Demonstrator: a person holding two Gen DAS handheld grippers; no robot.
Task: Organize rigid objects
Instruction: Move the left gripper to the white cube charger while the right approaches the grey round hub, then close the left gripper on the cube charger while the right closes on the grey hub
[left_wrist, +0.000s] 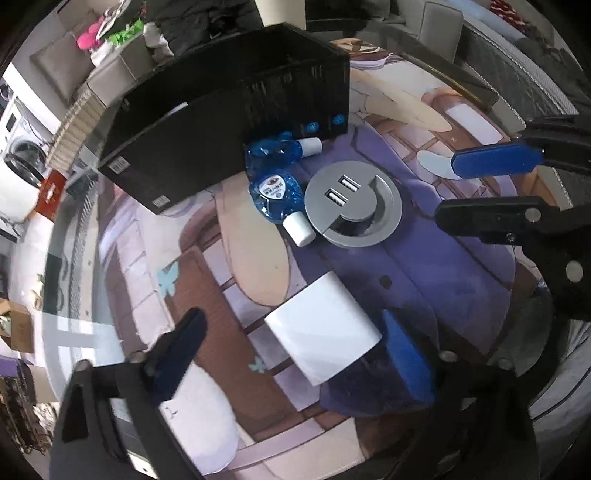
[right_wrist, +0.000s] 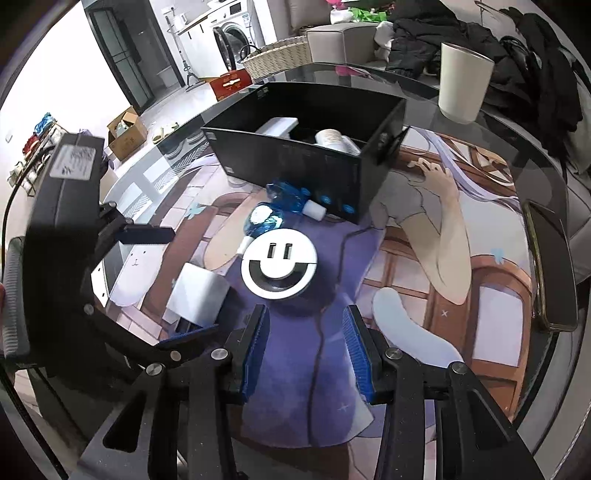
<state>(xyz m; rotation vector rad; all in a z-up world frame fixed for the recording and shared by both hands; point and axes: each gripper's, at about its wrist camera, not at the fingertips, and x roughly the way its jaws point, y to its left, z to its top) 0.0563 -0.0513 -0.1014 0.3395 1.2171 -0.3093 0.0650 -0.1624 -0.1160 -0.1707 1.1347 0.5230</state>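
Note:
A white block (left_wrist: 323, 328) lies on the printed mat between the fingers of my open left gripper (left_wrist: 295, 350), not clamped; it also shows in the right wrist view (right_wrist: 197, 291). A round grey USB hub (left_wrist: 352, 203) lies beyond it, seen also in the right wrist view (right_wrist: 279, 266). Two blue bottles with white caps (left_wrist: 275, 195) (left_wrist: 280, 151) lie beside the hub, in front of the black box (left_wrist: 229, 122). My right gripper (right_wrist: 306, 354) is open and empty, just short of the hub. The box (right_wrist: 295, 162) holds some white items.
A cream cup (right_wrist: 463, 81) stands on the glass table behind the box. A dark phone (right_wrist: 552, 266) lies at the mat's right edge. The round table's edge (left_wrist: 62, 236) runs along the left. A cable (right_wrist: 332, 288) crosses the mat.

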